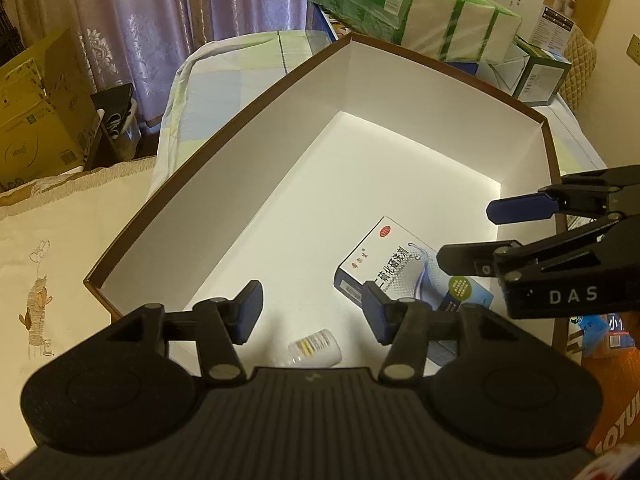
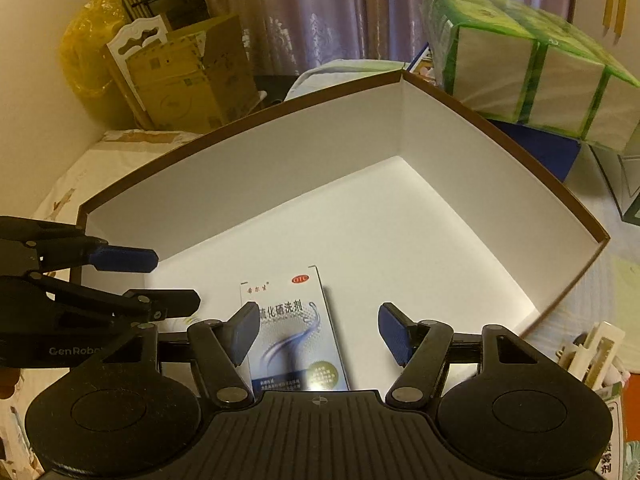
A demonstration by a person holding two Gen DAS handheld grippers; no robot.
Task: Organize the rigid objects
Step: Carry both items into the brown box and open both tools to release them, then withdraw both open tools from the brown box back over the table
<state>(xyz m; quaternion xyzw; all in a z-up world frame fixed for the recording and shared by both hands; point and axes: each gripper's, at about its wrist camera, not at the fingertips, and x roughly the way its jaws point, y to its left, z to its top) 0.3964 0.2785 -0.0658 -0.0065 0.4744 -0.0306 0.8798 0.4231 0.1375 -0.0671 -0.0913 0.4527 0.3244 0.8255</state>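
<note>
- The big box [image 1: 248, 184], white inside with a brown rim, sits open on a bed [image 1: 224, 68] among stacked packs of tissue [image 1: 420, 4]; most of its floor is bare.
- Two things lie in it near the close wall: a medicine carton [image 1: 404, 264], flat on its broad face, and a small white bottle [image 1: 316, 350] on its side, just beside the carton but apart from it.
- The left tool [image 1: 314, 314] hangs over the bottle with its jaws spread; the bottle lies below the gap and nothing is pinched.
- The right tool [image 2: 318, 330] hangs over the carton, jaws likewise spread, pads clear of the card on both sides.
- The carton looks light and stiff but hollow, so a hard squeeze could dent it. My judgement: take it across its narrow width, on the long edges, with gentle pressure.
- The bottle looks light, hard and smooth, and being round it will probably roll or squirt out if nudged. Best gripped across its body at mid-length, with the pads square to its axis.
- Both items seem already placed in the box; whether they need straightening I cannot tell.
</note>
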